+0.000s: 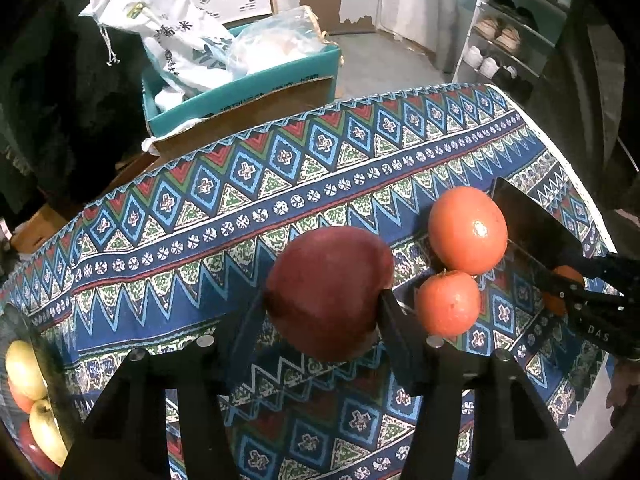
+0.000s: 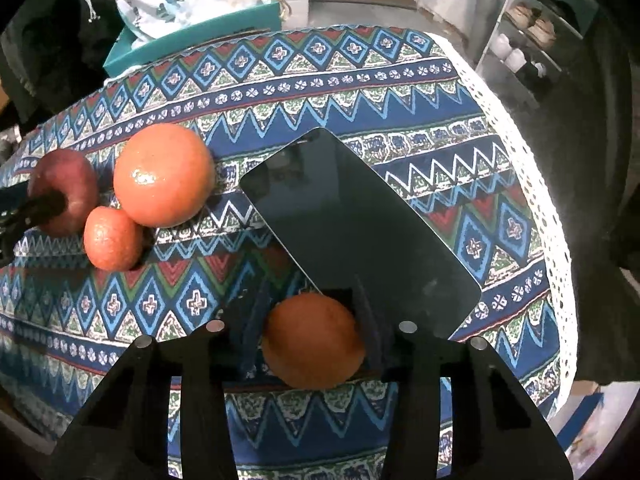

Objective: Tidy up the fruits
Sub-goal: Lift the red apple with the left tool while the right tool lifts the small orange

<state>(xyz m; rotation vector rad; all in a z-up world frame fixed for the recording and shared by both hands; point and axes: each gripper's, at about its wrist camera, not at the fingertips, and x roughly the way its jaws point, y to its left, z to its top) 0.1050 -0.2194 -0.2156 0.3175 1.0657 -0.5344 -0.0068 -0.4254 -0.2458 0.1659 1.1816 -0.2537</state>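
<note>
Beside the dark phone (image 2: 360, 232) lying flat on the patterned worktop (image 1: 360, 140), two fruit are gripped at once. The left hand-held gripper (image 1: 320, 312) pinches a red apple (image 1: 330, 292) between its fingers, one pad on each flank, the apple filling the gap and seemingly raised a little off the cloth. The right hand-held gripper (image 2: 316, 344) closes on an orange (image 2: 314, 340) at the phone's near corner, fingers pressed against both sides.

Between the apple and the phone sit two loose fruit: a large orange (image 2: 164, 174) and, touching it on the near side, a small orange (image 2: 112, 238). Both lie left of the phone as the right wrist sees it, nearer the left hand than the right.

Far left of the phone, at the worktop's edge in the left wrist view, a dish (image 1: 10, 320) already holds yellow and red apples (image 1: 24, 364). That is probably where the apple belongs, so the move likely turns on a swing to the left, away from the oranges. Both tools point forward and down across the worktop, fingers roughly level. Round fruit have no long axis to align, though a squeeze off centre could let one roll free.
</note>
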